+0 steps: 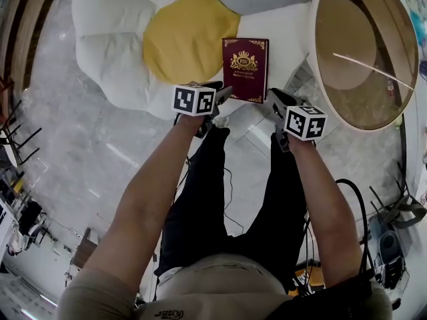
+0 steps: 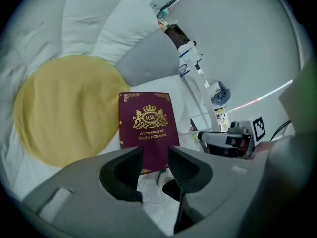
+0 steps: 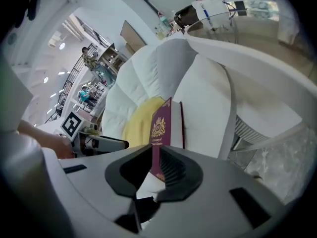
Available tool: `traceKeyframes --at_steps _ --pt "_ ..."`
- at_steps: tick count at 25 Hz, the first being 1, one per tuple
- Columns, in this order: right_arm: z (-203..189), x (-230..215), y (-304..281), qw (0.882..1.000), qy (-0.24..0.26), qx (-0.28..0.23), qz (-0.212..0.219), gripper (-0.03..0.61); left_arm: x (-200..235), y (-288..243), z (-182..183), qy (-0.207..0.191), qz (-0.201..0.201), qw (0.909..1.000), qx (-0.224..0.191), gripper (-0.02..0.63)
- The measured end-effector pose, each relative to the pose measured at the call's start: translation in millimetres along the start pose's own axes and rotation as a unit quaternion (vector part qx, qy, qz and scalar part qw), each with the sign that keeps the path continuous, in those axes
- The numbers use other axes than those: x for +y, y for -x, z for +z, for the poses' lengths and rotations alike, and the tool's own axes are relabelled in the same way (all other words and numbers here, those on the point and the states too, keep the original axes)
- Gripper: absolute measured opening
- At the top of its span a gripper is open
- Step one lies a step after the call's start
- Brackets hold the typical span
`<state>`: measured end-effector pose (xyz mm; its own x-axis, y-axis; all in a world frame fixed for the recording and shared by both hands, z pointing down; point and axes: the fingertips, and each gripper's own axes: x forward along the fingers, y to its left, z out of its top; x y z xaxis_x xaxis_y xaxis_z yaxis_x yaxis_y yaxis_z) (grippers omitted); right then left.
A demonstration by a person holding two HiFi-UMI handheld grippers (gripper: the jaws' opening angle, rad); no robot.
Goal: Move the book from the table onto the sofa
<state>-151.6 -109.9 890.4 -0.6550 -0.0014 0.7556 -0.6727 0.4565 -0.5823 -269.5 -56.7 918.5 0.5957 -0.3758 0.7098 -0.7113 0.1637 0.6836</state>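
Two grippers at the near edge of the book [image 1: 245, 69] – book flat on the sofa [image 1: 107, 39].
Maroon book with gold crest lies on a white petal just beside the sofa's yellow centre [image 1: 187, 35], well clear of the round table [image 1: 360, 79]. The left gripper [image 1: 223, 93] has its fingers wide apart, the book's near-left corner sits in the gap, pads not touching it. The right gripper [image 1: 275, 99] has its fingers narrow – closed onto the book's near-right corner. Both grippers angle down from the person's arms, with the floor below.
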Motion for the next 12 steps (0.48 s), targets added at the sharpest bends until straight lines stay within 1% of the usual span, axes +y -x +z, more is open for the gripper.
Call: traceKeyframes --at_steps 8,10,12 --pt "3 46 50 1.0 0.018 -0.003 0.018 0.023 -51 47 -1 -0.004 -0.017 0.9997 -0.016 0.158" --pt "3 57 66 0.999 0.024 -0.002 0.021 0.017 -67 60 -1 -0.005 -0.026 0.9994 -0.021 0.123" --pt "4 68 83 0.999 0.031 0.0 0.025 0.014 -83 74 -2 -0.008 -0.035 0.999 -0.024 0.073"
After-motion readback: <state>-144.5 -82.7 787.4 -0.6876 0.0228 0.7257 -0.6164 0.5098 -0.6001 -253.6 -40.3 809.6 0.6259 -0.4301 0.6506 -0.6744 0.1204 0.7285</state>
